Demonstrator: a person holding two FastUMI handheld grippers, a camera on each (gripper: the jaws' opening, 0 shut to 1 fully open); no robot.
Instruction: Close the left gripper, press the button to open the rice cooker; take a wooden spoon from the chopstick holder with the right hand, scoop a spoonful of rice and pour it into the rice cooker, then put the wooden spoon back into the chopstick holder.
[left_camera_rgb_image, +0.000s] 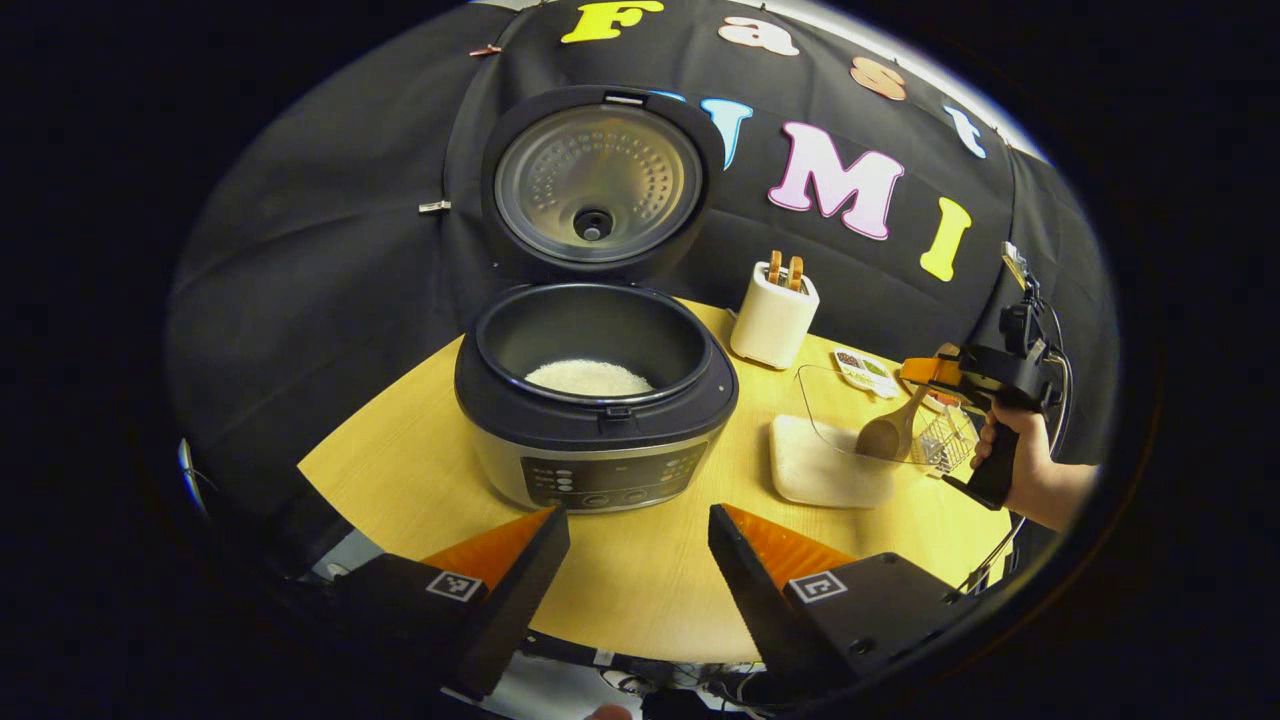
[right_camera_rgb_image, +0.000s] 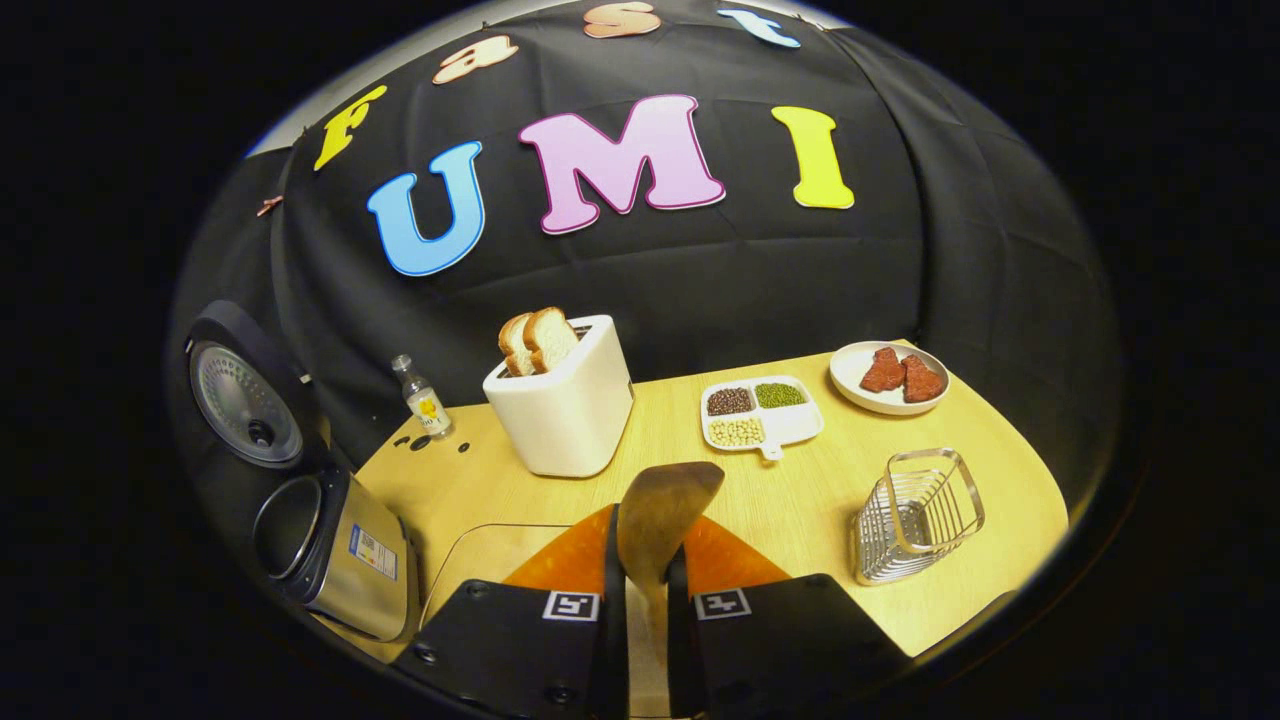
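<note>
The rice cooker (left_camera_rgb_image: 600, 440) stands open in the middle of the left gripper view, its lid (left_camera_rgb_image: 590, 180) upright and white rice (left_camera_rgb_image: 588, 378) lying in the pot. My left gripper (left_camera_rgb_image: 640, 530) hangs open in front of the cooker, holding nothing. To the right a hand (left_camera_rgb_image: 1035, 475) holds my right gripper (left_camera_rgb_image: 930, 375), shut on the wooden spoon (left_camera_rgb_image: 887, 430), whose bowl dips over a clear container (left_camera_rgb_image: 815, 400) of rice. In the right gripper view, the right gripper (right_camera_rgb_image: 645, 545) clamps the spoon (right_camera_rgb_image: 665, 510), its bowl pointing up and forward. The wire chopstick holder (right_camera_rgb_image: 915, 515) stands empty at the right.
A white toaster (right_camera_rgb_image: 565, 400) with bread stands at the back, a small bottle (right_camera_rgb_image: 422, 398) to its left. A divided dish of beans (right_camera_rgb_image: 762, 410) and a plate of meat (right_camera_rgb_image: 890, 378) lie behind the holder. The cooker (right_camera_rgb_image: 335, 545) is at far left there.
</note>
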